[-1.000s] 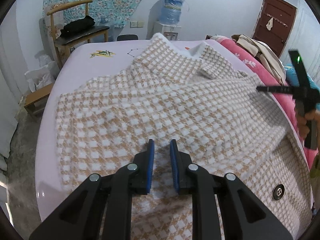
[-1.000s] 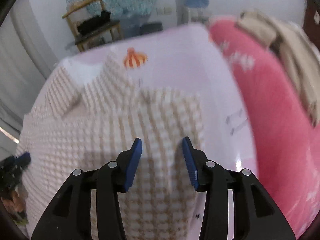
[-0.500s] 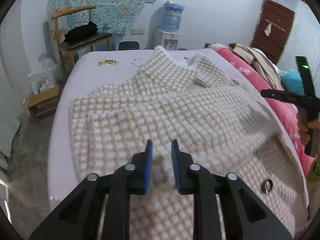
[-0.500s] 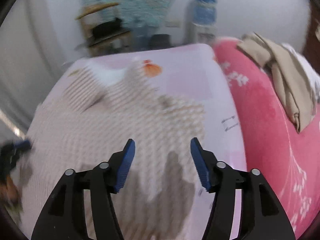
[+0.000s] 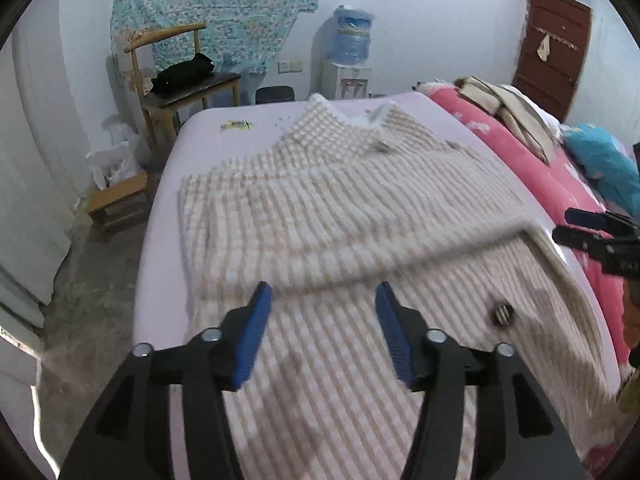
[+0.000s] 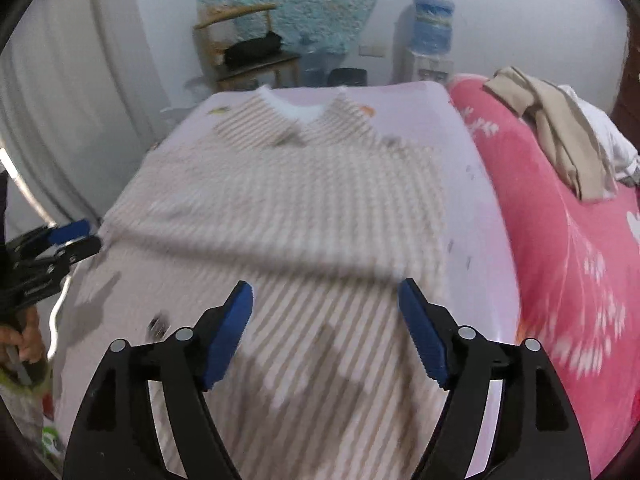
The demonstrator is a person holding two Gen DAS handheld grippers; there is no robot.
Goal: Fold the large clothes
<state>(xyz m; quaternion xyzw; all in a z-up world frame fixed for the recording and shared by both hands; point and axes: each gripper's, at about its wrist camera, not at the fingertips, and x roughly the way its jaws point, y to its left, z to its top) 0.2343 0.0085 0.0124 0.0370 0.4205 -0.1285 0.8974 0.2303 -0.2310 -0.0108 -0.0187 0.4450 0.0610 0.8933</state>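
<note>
Coat (image 5: 344, 216) first: a large beige-and-white checked one lies spread across the bed (image 5: 160, 280), and both claws hang over its near part with nothing between their pads. The left claw (image 5: 323, 330) is spreading its jaws at this moment, blue pads apart above the cloth and free of it. The right claw (image 6: 326, 330) is spreading too, wider, and likewise grips nothing.

Just beyond both claws a fold edge runs across the coat from side to side, and the layer above that edge lies on top of the near layer. So I judge that one fold has been laid and let go. A dark button (image 5: 505, 314) shows on the near layer, to the right of the left claw in the left view. At the far end of the coat the collar (image 6: 298, 110) lies open with its white lining showing, close to the far edge of the bed.

Beside the coat, on its right, a pink quilt (image 6: 568, 248) runs along the bed with a tan garment (image 6: 560, 136) heaped on it. Past the far end of the coat stand a wooden chair (image 5: 176, 80) and a water dispenser (image 5: 348, 64).

What seems left: the coat is still broad and long, so more folds look needed to make a compact bundle, plus smoothing of the rumpled top layer.
</note>
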